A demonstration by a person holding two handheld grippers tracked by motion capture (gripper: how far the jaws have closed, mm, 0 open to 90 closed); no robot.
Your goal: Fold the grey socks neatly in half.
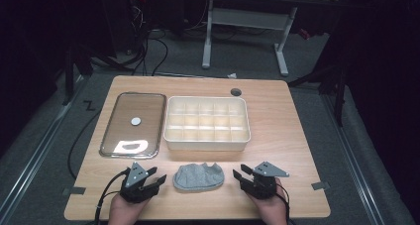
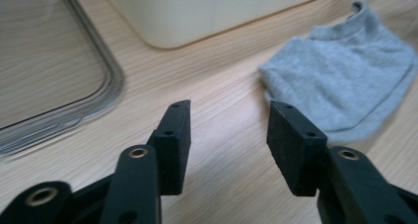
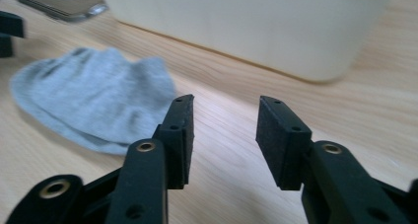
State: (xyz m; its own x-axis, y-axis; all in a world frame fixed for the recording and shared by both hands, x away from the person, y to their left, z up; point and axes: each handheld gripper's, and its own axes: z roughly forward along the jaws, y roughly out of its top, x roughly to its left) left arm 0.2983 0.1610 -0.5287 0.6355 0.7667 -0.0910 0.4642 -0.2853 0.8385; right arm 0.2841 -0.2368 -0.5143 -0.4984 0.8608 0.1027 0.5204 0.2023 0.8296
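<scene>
Grey sock (image 1: 198, 177) lay crumpled on the wooden table (image 1: 277, 126), near the front edge, between the two grippers and just in front of the divided tray; nothing touched it.

Left gripper (image 1: 149, 180) sat low at the front edge, held from below by a hand (image 1: 125, 211), jaws spread with bare table between them. From the left gripper view the sock (image 2: 347, 81) was off to the right of the jaws, apart from them. Right gripper (image 1: 241, 174) mirrored it on the other side of the sock, hand (image 1: 271, 210) under it, jaws also spread and gripping nothing. In the right gripper view the sock (image 3: 93, 98) lay left of the jaws, close to the left jaw but not between them.

Cream divided tray (image 1: 206, 124) stood mid-table, cells looked empty from above. Clear lid (image 1: 133, 124) lay flat just left of the tray, with a small round white spot at its middle.

Hands were cut off by the bottom edge of the high view. Glare patch on the near end of the lid hid what was under it. Room beyond the table was dark; a second desk frame (image 1: 247, 34) barely visible.
</scene>
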